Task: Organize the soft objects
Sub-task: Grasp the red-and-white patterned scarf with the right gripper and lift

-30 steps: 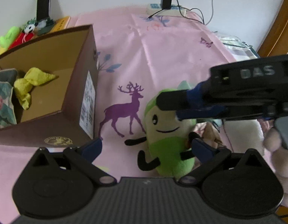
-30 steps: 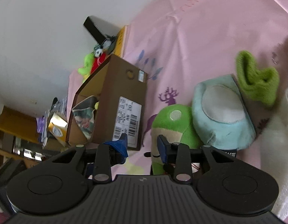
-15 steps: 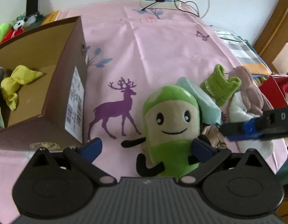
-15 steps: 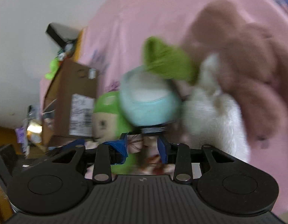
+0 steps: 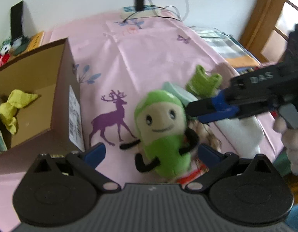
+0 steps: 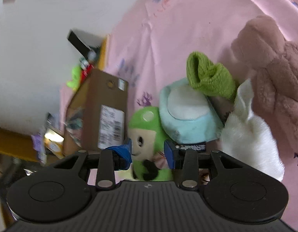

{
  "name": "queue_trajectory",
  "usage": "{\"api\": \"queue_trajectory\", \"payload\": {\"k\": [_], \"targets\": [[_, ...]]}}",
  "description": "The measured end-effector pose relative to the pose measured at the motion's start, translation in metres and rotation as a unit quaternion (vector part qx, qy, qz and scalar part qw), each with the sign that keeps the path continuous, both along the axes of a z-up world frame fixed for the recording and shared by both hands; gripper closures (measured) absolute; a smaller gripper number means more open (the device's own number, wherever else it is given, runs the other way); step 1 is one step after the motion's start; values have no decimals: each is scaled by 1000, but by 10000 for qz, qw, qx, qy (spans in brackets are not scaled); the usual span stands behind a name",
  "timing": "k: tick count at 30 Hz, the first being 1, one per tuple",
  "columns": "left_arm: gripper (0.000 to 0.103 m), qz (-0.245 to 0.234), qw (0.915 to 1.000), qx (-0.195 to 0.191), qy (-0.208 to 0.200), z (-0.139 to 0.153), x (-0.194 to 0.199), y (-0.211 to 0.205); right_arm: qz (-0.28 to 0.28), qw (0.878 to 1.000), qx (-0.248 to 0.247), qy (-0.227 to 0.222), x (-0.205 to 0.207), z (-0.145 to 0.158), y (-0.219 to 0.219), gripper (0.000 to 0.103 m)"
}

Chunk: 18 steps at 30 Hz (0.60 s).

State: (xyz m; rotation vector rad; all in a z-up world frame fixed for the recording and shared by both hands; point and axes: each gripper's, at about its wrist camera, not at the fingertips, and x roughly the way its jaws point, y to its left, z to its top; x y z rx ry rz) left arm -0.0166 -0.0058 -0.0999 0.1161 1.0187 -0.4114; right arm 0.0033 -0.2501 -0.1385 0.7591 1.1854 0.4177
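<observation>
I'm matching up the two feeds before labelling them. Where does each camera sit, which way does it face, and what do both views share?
Left wrist: on the left gripper, looking down over the pink cloth at the green plush between its open jaws; the right gripper and a hand enter from the right.
Right wrist: on the right gripper, tilted, facing the same plush and the soft pile.
Shared: green plush, cardboard box, green sock.

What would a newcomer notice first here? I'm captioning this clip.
The smiling green plush toy on the pink deer-print cloth stands out first, between the left gripper's open jaws. To its left is the open cardboard box holding a yellow cloth; the right gripper reaches in from the right.
</observation>
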Motion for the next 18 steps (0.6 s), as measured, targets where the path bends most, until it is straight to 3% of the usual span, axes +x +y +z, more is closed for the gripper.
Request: {"api": "queue_trajectory", "payload": {"k": [6,12,14,18], "targets": [[5,-584,9978,-313,56,6,-26,-5,354,9977,-566,105,-18,2,-11,82],[28,-915,9939,-459,415,-10,-29,-31,627,9947,-785,238,-31,-15,-1,82],[44,-1043,9921,-461,515,-17,-31,-40,579,9949,-790,234,-32,-22,4,87],[63,-1156,9914,-325,524,-29,-33,-56,426,9970,-631,169,-35,-26,2,92]]}}
